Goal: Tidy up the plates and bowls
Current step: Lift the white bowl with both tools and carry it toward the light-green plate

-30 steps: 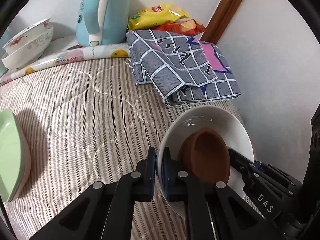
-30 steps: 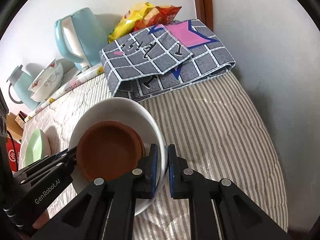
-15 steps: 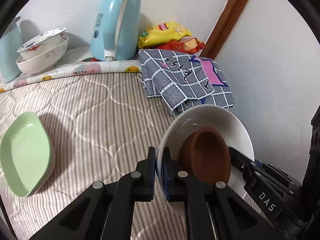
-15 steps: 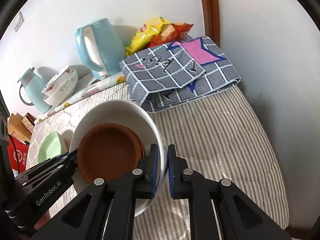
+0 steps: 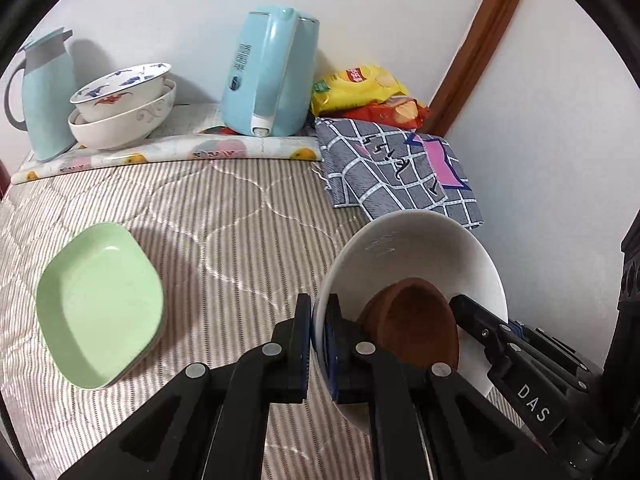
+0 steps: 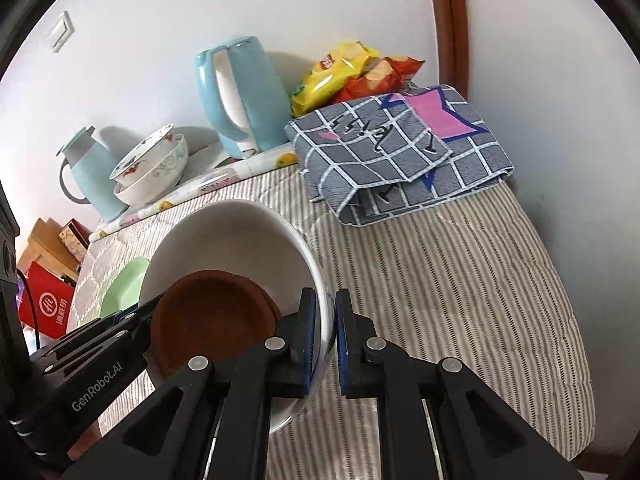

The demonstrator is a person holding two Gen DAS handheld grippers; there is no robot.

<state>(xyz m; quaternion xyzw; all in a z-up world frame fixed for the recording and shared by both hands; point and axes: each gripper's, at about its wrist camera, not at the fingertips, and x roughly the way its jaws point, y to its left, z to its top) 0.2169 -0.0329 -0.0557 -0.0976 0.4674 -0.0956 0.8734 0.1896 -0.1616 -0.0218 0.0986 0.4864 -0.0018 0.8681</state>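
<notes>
A white bowl [image 5: 416, 248] with a brown dish [image 5: 416, 324] inside it is held in the air above the striped bed. My left gripper [image 5: 318, 344] is shut on the bowl's left rim. My right gripper [image 6: 324, 344] is shut on its right rim; the white bowl [image 6: 228, 236] and brown dish [image 6: 208, 312] fill the lower left of the right wrist view. A green square dish [image 5: 100, 300] lies on the bed to the left. Two stacked patterned bowls [image 5: 124, 108] stand at the back.
A blue kettle [image 5: 272, 72] and a blue jug [image 5: 44, 92] stand on a fruit-print mat [image 5: 168, 152] by the wall. A folded grey checked cloth [image 5: 400, 168] and snack bags [image 5: 360, 88] lie at the back right. The wall is close on the right.
Both grippers have lifted the white bowl with the brown dish and drawn back. More of the bed, the green dish and the back wall show now.
</notes>
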